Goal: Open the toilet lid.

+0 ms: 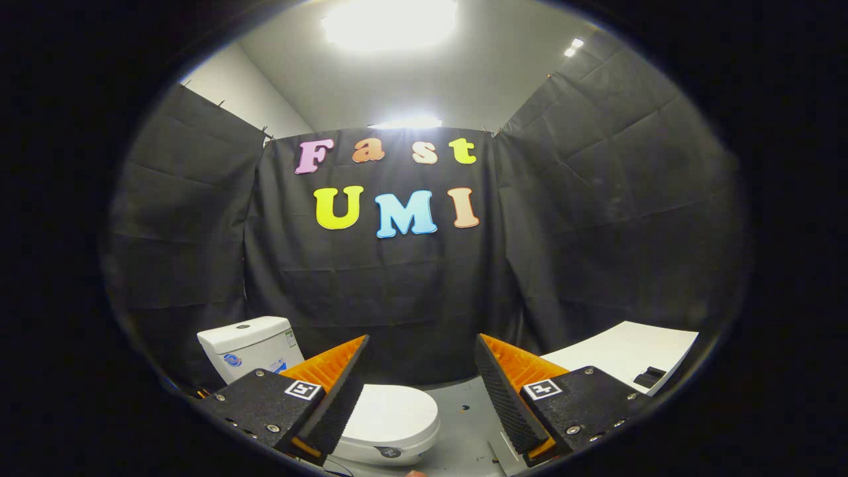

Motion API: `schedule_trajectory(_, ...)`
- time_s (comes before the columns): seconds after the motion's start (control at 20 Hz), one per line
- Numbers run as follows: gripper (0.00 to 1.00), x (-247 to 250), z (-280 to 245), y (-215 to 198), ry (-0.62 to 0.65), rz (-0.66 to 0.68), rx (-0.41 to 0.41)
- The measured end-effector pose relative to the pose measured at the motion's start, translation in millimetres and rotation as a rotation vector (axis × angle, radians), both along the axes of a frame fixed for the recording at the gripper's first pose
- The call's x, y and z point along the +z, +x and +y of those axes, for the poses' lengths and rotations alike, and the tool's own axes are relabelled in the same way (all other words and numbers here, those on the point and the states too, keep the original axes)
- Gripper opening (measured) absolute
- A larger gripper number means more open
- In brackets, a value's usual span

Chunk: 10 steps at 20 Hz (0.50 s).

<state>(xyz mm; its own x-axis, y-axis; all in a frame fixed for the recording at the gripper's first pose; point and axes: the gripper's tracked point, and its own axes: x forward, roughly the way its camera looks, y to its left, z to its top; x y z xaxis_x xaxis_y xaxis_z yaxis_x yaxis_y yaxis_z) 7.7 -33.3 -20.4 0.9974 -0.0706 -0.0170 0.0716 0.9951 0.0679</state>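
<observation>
A white toilet stands low and ahead, partly behind my left finger. Its lid [396, 412] lies flat and closed over the bowl, and its tank [248, 346] rises behind it against the black cloth wall. My gripper [421, 350] hangs above and short of the toilet, open, with nothing between its fingers. The left finger [334, 383] covers the lid's near left part. The right finger [507, 387] is off to the right of the bowl.
A white table [623, 354] stands to the right beyond the right finger, with a small dark object [649, 377] on it. Grey floor [464, 424] lies between toilet and table. Black cloth walls close in the booth on three sides.
</observation>
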Motion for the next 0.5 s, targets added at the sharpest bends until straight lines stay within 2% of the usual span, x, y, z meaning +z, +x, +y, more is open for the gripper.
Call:
schedule_trajectory(0.3,0.95,-19,3,5,0.024,0.035,0.02)
schedule_trajectory(0.5,0.95,-60,10,12,0.044,0.11,0.047)
